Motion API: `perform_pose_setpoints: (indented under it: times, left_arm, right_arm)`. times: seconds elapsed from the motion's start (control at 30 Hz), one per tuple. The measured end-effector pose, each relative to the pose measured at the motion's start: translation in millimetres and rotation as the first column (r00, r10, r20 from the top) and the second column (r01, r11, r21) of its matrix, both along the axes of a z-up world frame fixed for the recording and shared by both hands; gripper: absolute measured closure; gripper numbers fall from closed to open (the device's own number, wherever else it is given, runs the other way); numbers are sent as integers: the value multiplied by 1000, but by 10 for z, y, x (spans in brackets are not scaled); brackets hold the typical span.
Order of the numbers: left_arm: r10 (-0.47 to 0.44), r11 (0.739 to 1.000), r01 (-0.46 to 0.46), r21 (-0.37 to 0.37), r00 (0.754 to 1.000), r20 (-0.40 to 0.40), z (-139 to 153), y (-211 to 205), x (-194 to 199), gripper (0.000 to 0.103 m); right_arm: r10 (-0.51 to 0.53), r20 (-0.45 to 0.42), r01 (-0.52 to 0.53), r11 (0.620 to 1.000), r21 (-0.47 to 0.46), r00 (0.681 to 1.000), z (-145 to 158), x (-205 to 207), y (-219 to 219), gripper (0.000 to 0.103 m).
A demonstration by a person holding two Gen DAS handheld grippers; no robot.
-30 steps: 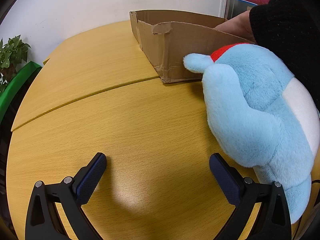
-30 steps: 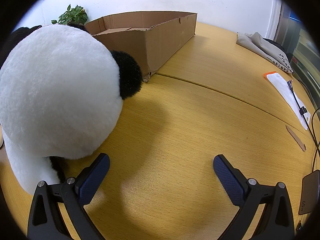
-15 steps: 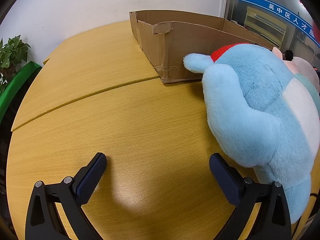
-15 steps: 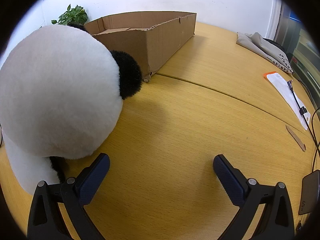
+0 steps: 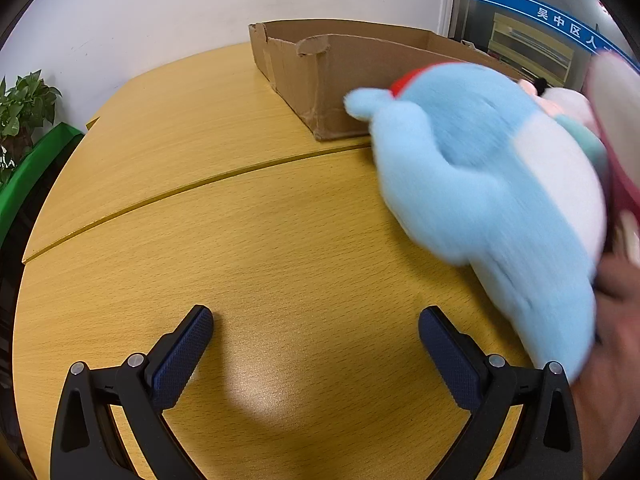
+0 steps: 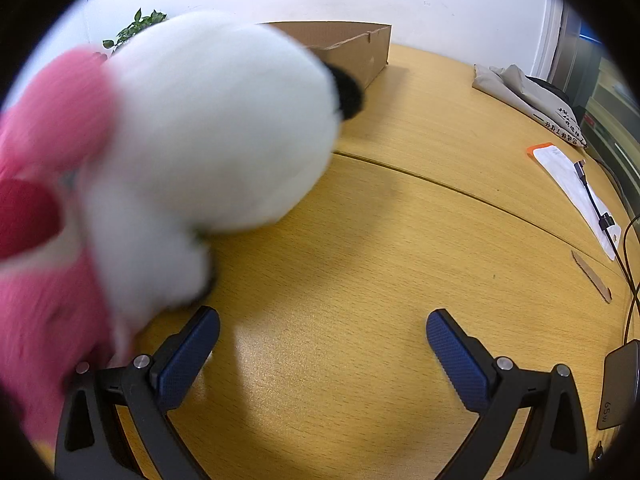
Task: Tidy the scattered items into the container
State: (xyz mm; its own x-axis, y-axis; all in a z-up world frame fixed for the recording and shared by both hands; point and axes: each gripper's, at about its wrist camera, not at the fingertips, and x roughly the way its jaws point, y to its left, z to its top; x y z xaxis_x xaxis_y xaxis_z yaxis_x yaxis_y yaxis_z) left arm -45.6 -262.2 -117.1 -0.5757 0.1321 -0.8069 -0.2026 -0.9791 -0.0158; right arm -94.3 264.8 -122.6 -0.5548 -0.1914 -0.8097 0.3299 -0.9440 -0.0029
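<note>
Both grippers, left [image 5: 316, 344] and right [image 6: 323, 346], rest jaws spread and empty over the wooden table [image 5: 256, 248], probably because the fluffy light-blue plush toy [image 5: 488, 200] right of the left jaws and the round white-and-black panda plush [image 6: 216, 128] left of the right jaws haven't gone into the open brown cardboard box [image 5: 328, 76] ahead.

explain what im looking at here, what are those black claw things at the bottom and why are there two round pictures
Each round picture comes from a fisheye camera mounted on a handheld two-finger gripper; a person carries one in each hand. The black claws with blue pads are the gripper fingers. The left gripper and the right gripper are both open and hold nothing.

Both look across a yellow wooden table toward a long open brown cardboard box, the container for tidying.

In the left view a light-blue plush toy with a white belly lies by the box, blurred, with a bare hand against it. In the right view a white plush panda with black ears sits beside a blurred pink plush toy.
</note>
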Motion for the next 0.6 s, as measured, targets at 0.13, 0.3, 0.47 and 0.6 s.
perform_pose_setpoints:
  times: [0.13, 0.3, 0.47, 0.6]
  left_arm:
    - [0, 1000, 0, 0, 1000, 0, -1, -1, -1, 0]
    - [-4, 1000, 4, 0, 1000, 0, 0, 1, 0, 0]
    - [-6, 1000, 6, 0, 1000, 0, -1, 1, -1, 0]
    - [-6, 1000, 6, 0, 1000, 0, 0, 2, 0, 0]
  right_arm:
    - [-1, 0, 1, 1000, 1, 1000, -10, -39, 18, 0]
    - [-1, 0, 1, 1000, 0, 1000, -10, -39, 20, 0]
    - [-1, 0, 1, 1000, 0, 1000, -11, -39, 19, 0]
    - [-1, 0, 1, 1000, 0, 1000, -11, -40, 20, 0]
